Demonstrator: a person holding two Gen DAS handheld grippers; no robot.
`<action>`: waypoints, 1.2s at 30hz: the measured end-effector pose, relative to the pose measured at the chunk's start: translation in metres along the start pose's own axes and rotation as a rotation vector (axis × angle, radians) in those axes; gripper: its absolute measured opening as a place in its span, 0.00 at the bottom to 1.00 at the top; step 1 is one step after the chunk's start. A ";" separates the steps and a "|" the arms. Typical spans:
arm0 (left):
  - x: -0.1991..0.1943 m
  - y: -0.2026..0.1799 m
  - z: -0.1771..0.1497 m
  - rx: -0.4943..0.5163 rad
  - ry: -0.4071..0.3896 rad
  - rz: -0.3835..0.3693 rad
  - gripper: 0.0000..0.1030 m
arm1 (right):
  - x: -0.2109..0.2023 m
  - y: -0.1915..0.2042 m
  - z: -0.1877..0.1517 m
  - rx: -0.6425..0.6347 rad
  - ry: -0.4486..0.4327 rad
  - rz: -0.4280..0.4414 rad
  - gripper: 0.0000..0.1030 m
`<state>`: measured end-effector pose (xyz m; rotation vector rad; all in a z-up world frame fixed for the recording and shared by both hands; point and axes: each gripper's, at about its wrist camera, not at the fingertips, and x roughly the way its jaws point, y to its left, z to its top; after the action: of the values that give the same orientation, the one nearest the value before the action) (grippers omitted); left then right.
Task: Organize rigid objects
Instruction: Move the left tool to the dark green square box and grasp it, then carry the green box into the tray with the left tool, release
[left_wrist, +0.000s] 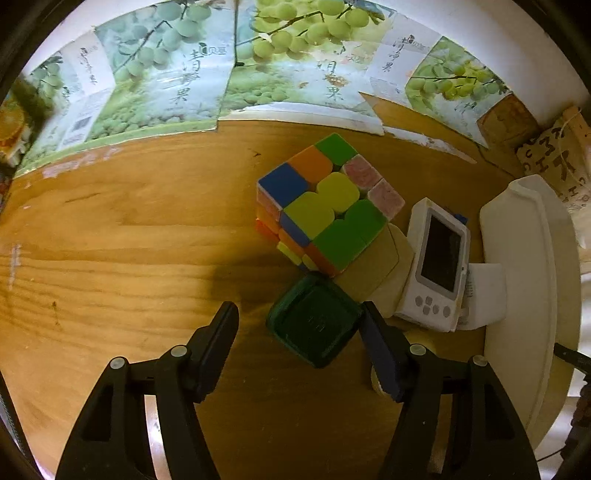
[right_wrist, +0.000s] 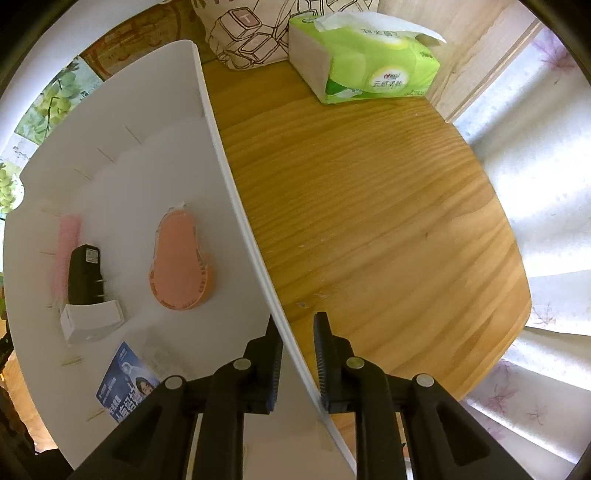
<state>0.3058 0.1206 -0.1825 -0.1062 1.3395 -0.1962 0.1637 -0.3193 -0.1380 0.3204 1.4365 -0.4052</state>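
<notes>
In the left wrist view my left gripper (left_wrist: 299, 332) is open above the wooden table, its right finger beside a dark green square box (left_wrist: 314, 321). Beyond it stands a colourful puzzle cube (left_wrist: 325, 199), with a white handheld game console (left_wrist: 436, 266) leaning to its right. The white tray (left_wrist: 524, 295) is at the far right. In the right wrist view my right gripper (right_wrist: 299, 354) is shut on the tray's right wall (right_wrist: 236, 206). Inside the tray lie an orange tape dispenser (right_wrist: 181, 258), a black plug adapter (right_wrist: 85, 273), a white block (right_wrist: 92, 317) and a blue card (right_wrist: 125, 376).
Grape-print cartons (left_wrist: 177, 74) line the back of the table. A beige pad (left_wrist: 376, 266) lies under the cube and console. A green tissue pack (right_wrist: 362, 55) and a printed cushion (right_wrist: 251, 33) sit at the far end. The table edge (right_wrist: 517, 295) curves at right.
</notes>
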 end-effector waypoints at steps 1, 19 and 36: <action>0.000 0.000 0.001 0.002 -0.005 -0.016 0.67 | 0.000 0.003 -0.001 -0.003 -0.003 -0.006 0.17; -0.001 -0.009 -0.001 0.053 -0.001 -0.071 0.53 | 0.001 0.036 -0.016 -0.043 -0.015 -0.069 0.19; -0.044 -0.040 -0.030 -0.005 -0.090 0.020 0.53 | -0.002 0.030 -0.020 -0.111 -0.026 0.004 0.14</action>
<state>0.2635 0.0917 -0.1399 -0.1043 1.2509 -0.1693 0.1597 -0.2831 -0.1387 0.2279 1.4269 -0.3243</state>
